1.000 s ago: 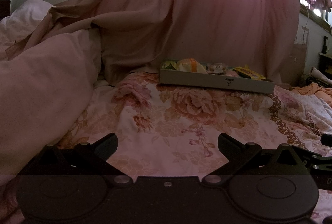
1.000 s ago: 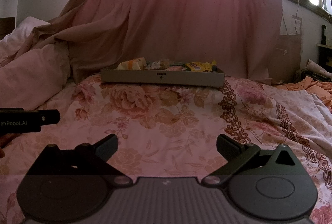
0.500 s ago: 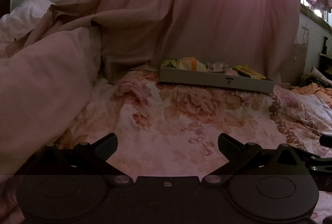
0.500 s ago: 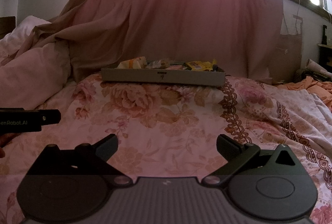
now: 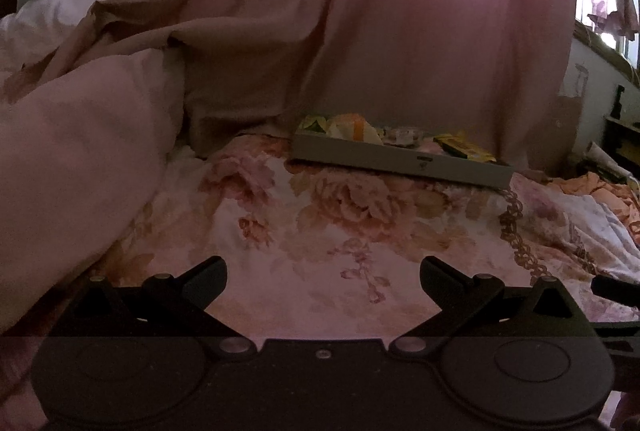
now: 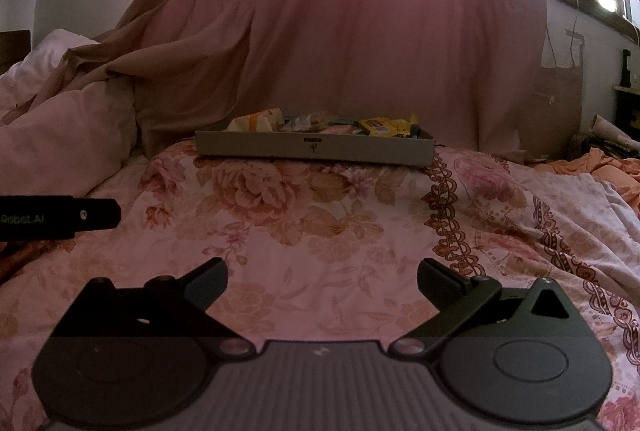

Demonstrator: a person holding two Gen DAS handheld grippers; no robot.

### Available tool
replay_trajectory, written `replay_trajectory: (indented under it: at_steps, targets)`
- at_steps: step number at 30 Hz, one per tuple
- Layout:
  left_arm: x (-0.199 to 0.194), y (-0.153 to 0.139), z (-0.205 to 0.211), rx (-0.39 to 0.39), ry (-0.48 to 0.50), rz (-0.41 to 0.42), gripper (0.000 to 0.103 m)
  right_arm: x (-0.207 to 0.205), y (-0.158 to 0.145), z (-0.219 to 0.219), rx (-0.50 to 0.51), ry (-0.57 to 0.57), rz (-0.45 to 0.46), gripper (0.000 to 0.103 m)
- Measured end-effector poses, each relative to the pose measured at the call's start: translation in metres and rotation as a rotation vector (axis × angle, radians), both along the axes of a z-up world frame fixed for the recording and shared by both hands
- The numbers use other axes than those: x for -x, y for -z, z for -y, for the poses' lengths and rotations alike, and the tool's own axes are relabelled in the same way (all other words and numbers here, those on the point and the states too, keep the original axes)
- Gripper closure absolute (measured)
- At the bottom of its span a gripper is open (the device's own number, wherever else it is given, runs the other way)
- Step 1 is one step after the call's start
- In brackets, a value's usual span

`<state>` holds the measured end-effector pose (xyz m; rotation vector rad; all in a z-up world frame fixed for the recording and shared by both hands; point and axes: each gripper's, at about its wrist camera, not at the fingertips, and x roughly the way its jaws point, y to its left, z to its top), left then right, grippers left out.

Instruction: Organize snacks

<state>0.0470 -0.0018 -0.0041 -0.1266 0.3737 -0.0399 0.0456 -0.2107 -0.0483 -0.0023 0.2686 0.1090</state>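
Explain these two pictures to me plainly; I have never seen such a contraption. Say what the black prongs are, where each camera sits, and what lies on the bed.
A person holds two hand grippers, each carrying its own camera that looks forward along its two black fingers. One picture comes from the left gripper, the other from the right gripper. Both are open and hold nothing. Ahead, on the floral bedspread, sits a grey tray of wrapped snacks, before a pink curtain. A pale duvet is heaped to the left.

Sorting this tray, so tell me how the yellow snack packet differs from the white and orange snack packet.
The yellow snack packet lies low toward the grey tray's right end; the white and orange snack packet sits at the left end, paler and propped higher. Both rest inside the tray, untouched.
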Motion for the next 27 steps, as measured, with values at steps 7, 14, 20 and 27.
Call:
replay_trajectory:
  at_steps: [7,14,20,27]
  targets:
    - [-0.0034,0.003,-0.0034,-0.001,-0.015,-0.023,0.001,-0.0007,-0.0005,-0.0006,0.001,0.0,-0.002,0.0]
    - [-0.0053,0.0077,-0.0062,0.004,-0.026,-0.04,0.001,0.0003,0.0005,0.0002,0.007,-0.004,-0.005,0.0]
    - [-0.0055,0.0089,-0.0054,-0.004,-0.03,-0.045,0.001,0.0,0.0003,-0.0001,0.01,-0.004,-0.011,0.0]
    - [-0.006,0.0097,-0.0059,-0.01,-0.033,-0.045,0.001,-0.0007,0.0005,-0.0018,0.022,-0.01,-0.019,0.0]
